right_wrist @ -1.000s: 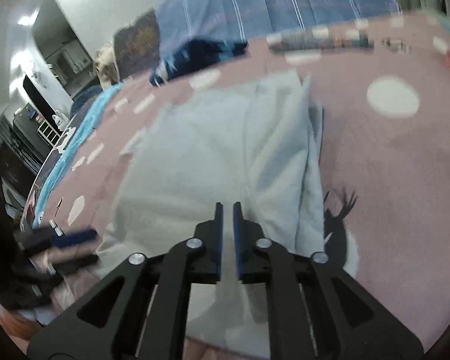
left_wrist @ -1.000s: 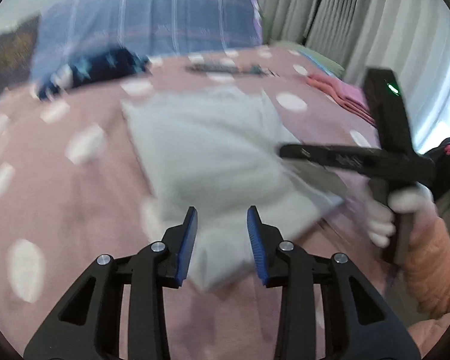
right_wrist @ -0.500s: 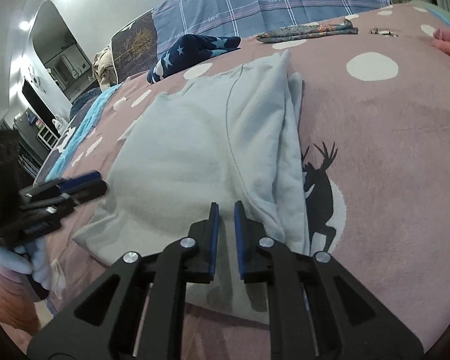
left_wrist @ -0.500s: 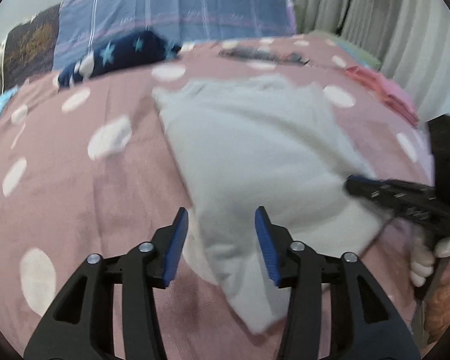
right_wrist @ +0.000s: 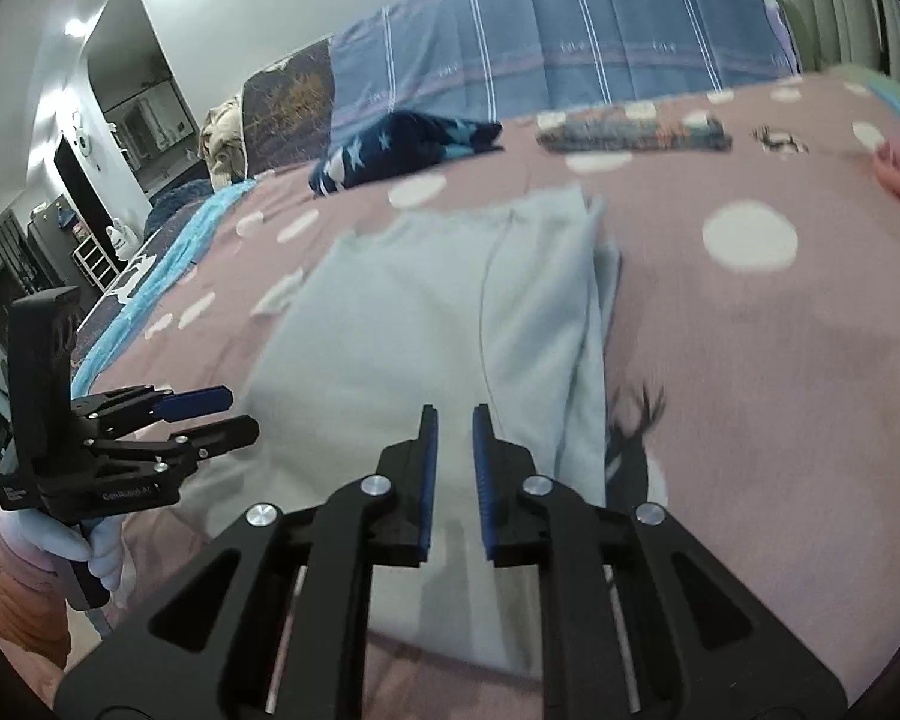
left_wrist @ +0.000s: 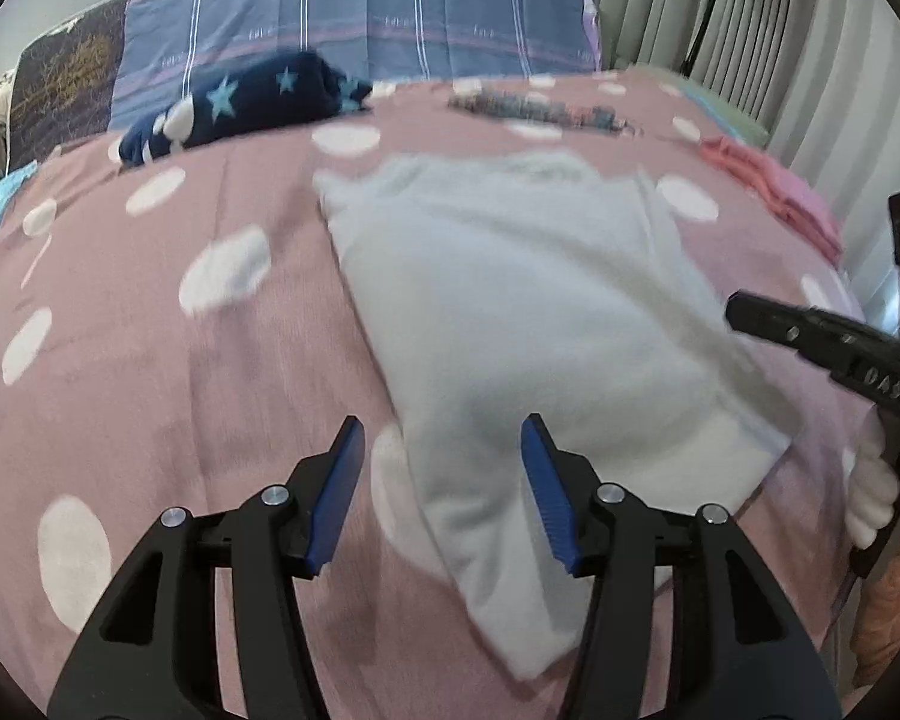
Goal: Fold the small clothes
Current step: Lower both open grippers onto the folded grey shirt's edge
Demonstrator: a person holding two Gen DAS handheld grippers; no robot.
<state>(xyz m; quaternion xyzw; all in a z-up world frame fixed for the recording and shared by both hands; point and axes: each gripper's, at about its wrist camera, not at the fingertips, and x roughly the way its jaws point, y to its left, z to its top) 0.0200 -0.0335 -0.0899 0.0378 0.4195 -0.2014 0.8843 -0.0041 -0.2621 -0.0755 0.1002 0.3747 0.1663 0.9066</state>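
Although the left wrist view is a little blurred, the pale grey garment (left_wrist: 528,324) reads clearly: it lies flat on the pink spotted bedspread (left_wrist: 150,360), already folded lengthwise into a long panel, its near corner just ahead of the left gripper (left_wrist: 441,468). That gripper's fingers (left_wrist: 342,480) are spreading wider, with the garment's near left edge lying below the gap but nothing pinched. At the right edge the right gripper (left_wrist: 744,306) reaches over the cloth's right side. The garment looks like soft, light knit: it should drape and sag wherever it is unsupported, and the stacked layers could slide apart if only the top one is caught. My judgement is that the near hem corners, taken through all layers, are the best hold.

From the right wrist view, the same garment (right_wrist: 438,324) runs away from the camera, a folded-over flap along its right side showing doubled edges. The right gripper (right_wrist: 450,468) hangs over the near end, its fingers (right_wrist: 429,480) only narrowly parted and just opening, with cloth beneath but none between them. The left gripper (right_wrist: 210,414) hovers at the near left corner, fingers apart. Beyond lie a navy star-print garment (right_wrist: 408,144) and a patterned folded piece (right_wrist: 630,129).
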